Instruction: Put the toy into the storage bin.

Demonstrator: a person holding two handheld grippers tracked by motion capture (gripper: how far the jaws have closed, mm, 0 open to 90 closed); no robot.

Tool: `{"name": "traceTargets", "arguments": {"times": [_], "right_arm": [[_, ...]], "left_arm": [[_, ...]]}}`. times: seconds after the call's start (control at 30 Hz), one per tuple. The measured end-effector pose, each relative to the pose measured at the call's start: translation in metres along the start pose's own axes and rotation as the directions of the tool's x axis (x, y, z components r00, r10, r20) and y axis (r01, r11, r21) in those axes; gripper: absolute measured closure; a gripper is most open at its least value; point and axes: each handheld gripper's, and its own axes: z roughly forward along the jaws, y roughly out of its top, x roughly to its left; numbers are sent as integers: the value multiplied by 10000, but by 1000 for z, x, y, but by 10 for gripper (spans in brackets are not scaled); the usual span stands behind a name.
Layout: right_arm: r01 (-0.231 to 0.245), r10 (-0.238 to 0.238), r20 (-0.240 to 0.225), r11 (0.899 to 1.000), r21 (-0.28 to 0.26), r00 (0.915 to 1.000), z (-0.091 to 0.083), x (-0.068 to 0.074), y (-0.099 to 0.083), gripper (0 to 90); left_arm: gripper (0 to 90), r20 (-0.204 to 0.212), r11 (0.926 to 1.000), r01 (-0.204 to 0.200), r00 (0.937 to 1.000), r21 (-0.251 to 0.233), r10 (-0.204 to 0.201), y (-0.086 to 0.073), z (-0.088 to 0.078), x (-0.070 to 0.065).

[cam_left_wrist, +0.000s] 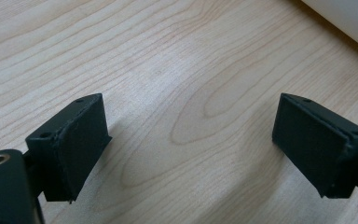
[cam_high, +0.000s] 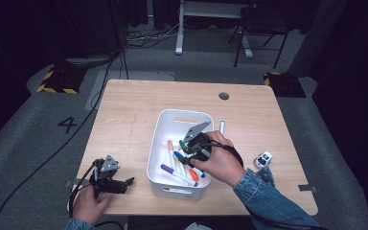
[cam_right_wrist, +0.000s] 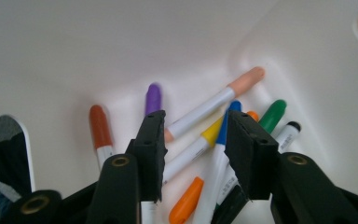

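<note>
your left gripper (cam_high: pixel 127 181) rests near the tabletop's (cam_high: pixel 124 124) front left corner, just left of the white bin (cam_high: pixel 159 143). in the left gripper view its jaws stand wide apart over bare wood with nothing between them, and the bin's wall (cam_left_wrist: pixel 349 18) shows at the upper right. that hand looks idle for now.

moving right, the bin sits near the middle of the tabletop, toward the front edge, and holds a loose pile of markers (cam_high: pixel 179 165). your right gripper (cam_high: pixel 186 152) is down inside it. in the right gripper view (cam_right_wrist: pixel 193 154) the jaws are partly open, with a yellow-capped marker (cam_right_wrist: pixel 205 137) and a blue-capped marker (cam_right_wrist: pixel 221 140) lying in the gap, but the pads don't appear to press on either. i judge nothing is gripped.

the step in hand looks like putting markers into the bin, with one just let go. next, you'd lift the right gripper straight up clear of the pile without dragging a marker along, then go for the marker (cam_high: pixel 222 126) lying on the tabletop just beyond the bin's right rim. a small toy car (cam_high: pixel 263 159) sits further right, near the right edge.

the markers carry small print on their barrels, too blurred to read. a large "4" (cam_high: pixel 67 124) is marked on the floor left of the table.
</note>
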Motion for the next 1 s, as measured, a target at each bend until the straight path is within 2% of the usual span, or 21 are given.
{"name": "traceTargets", "arguments": {"times": [0.17,0.23,0.4,0.57,0.7,0.8,0.87,1.0], "right_arm": [[-191,209,254,9975,-684,9995,-21,-6,0,580],[-397,430,341,9950,-922,9985,-29,-9,-1,580],[-878,956,515,9867,-1371,9941,-46,-21,-7,580],[-1264,1388,704,9795,-1571,9878,-59,-36,-16,580],[-1528,1699,915,9735,-1700,9812,-69,-47,-24,583],[-1885,2099,1013,9640,-1877,9725,-75,-56,-30,578],[-2004,2248,1196,9617,-1872,9670,-77,-62,-35,583],[-2432,2707,1355,9513,-1895,9531,-77,-77,-46,590]], "left_arm": [[107,-1,10000,5,10000,-1,-5,0,0,0],[107,4,10000,2,10000,0,-2,0,0,0],[107,10,10000,-22,10000,-1,22,0,0,0],[107,22,10000,-53,10000,4,53,0,0,0],[107,20,10000,-67,10000,7,67,0,-1,0],[107,30,10000,-76,10000,16,76,0,-1,1],[107,27,10000,-74,10000,6,74,0,0,0],[107,29,10000,-77,10000,17,77,0,-1,1]]}}
